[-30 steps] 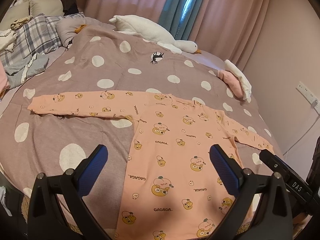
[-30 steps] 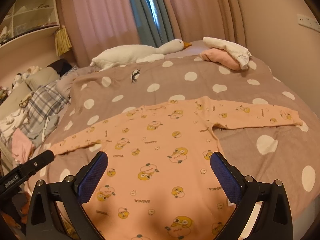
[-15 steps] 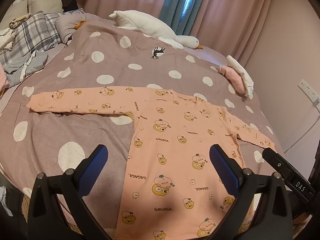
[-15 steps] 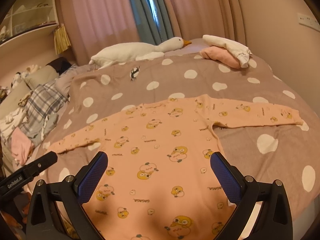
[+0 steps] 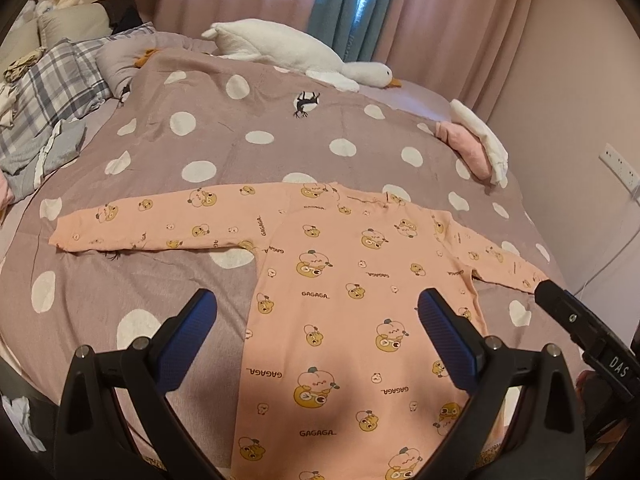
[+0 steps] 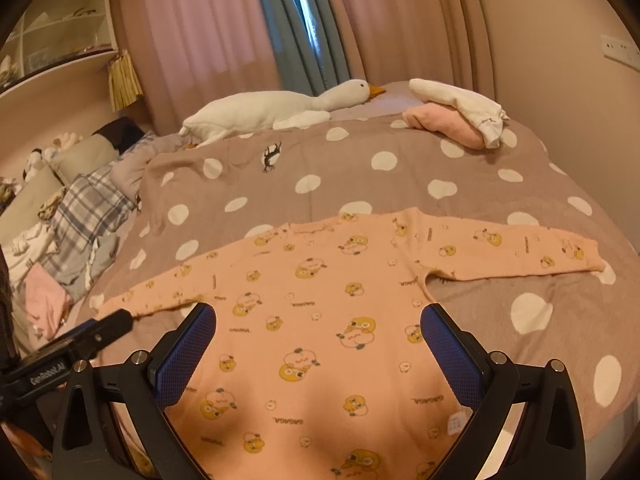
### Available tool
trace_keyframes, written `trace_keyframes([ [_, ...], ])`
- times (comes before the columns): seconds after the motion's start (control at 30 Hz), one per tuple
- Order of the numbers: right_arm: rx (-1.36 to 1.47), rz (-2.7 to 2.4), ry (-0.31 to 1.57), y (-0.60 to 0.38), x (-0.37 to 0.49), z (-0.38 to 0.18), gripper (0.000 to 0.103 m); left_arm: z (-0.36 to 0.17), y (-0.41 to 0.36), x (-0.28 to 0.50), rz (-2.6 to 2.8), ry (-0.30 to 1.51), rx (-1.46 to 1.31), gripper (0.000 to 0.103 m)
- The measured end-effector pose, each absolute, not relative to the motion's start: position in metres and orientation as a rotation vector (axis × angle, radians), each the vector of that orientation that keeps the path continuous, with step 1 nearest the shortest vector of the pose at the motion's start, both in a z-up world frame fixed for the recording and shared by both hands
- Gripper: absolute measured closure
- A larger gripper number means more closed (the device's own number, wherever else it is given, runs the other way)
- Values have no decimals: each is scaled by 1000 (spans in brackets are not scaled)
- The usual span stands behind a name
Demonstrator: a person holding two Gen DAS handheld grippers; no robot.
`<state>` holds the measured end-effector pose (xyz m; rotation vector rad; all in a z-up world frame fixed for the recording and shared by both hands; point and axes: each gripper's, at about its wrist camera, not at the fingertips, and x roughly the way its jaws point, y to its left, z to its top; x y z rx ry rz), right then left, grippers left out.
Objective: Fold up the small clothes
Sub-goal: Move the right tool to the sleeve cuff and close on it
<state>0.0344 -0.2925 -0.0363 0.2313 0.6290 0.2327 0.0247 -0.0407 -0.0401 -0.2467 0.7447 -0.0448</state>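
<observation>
A small peach long-sleeved top point(image 5: 344, 280) with cartoon prints lies flat on the bed, both sleeves spread out sideways; it also shows in the right wrist view point(image 6: 332, 312). My left gripper point(image 5: 316, 336) is open and empty, hovering above the top's lower body. My right gripper point(image 6: 318, 344) is open and empty, also above the lower body. Each gripper's dark body shows at the edge of the other's view. The hem is hidden below the frame.
The bed has a mauve polka-dot blanket point(image 5: 224, 136). A white goose plush point(image 5: 296, 52) lies at the far edge. Folded pink and white clothes point(image 5: 476, 148) sit far right. Plaid bedding and loose clothes point(image 5: 48, 92) lie at the left. A wall is right.
Both grippers have shifted slightly, so the top sits a little differently in view. The top has not moved and both grippers stay open.
</observation>
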Motion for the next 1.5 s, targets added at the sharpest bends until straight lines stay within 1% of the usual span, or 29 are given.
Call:
trace_keyframes([
  [0.37,271,216,674,-296,59,-33,1,-48,-49,51,-68,812,-217,4],
  [0.47,285,205,686,-299,66,-34,5,-53,-52,58,-75,830,-212,5],
  [0.67,291,162,708,-307,78,-37,5,-63,-57,69,-88,866,-215,5],
  [0.9,298,71,717,-324,84,-46,6,-96,-55,81,-84,955,-238,6],
  [1.03,314,23,720,-338,89,-52,11,-116,-56,85,-86,1014,-258,7],
  [1.1,331,8,724,-347,91,-55,11,-126,-58,85,-81,1044,-261,8],
  [1.17,348,-17,724,-360,95,-58,14,-135,-61,85,-69,1072,-253,8],
  [1.2,354,-34,723,-367,96,-59,18,-139,-61,85,-67,1081,-250,8],
  [1.27,384,-67,725,-385,100,-63,20,-146,-60,85,-66,1099,-252,9],
  [1.3,404,-89,727,-397,103,-65,24,-150,-60,85,-62,1113,-256,9],
  [1.33,427,-107,732,-410,106,-68,33,-153,-59,84,-61,1124,-262,9],
  [1.37,457,-130,739,-425,109,-71,36,-156,-58,84,-62,1136,-271,9],
  [1.43,519,-183,751,-455,115,-79,40,-164,-55,83,-68,1165,-298,9],
  [1.47,548,-219,754,-473,117,-84,44,-167,-54,83,-66,1174,-305,9],
  [1.5,571,-247,756,-486,118,-88,45,-170,-53,83,-62,1183,-311,9],
])
